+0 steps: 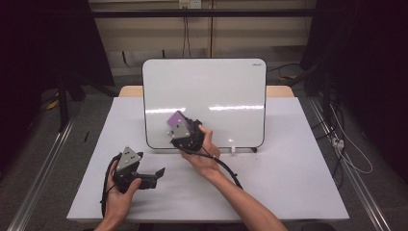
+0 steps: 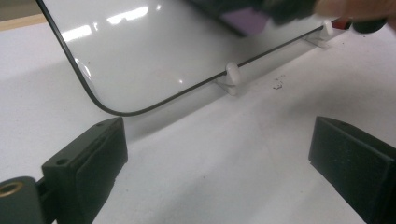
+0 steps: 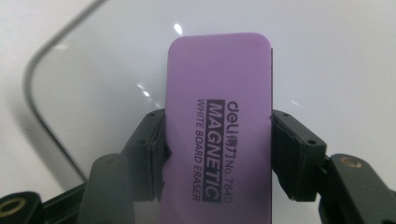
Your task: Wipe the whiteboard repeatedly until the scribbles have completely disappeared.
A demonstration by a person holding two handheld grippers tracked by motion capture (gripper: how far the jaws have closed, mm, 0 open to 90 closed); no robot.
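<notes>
White cloth covers the counter, and on it a whiteboard stands leaning back on small plastic feet. Your right tool holds the purple eraser by its two long edges, the jaws clamped on it, and the eraser lies against the lower left part of the board. Your left tool rests low on the counter in front of the board, its jaws wide apart with nothing between them.

The main danger, I think, is the board itself: it only leans on those feet (nothing holds it from behind, as far as I can see). If you press hard while wiping, it may slide back or tip over. The grip on the eraser is also narrow, so a strong sideways stroke could twist it out. Your free tool could steady the board's edge.
</notes>
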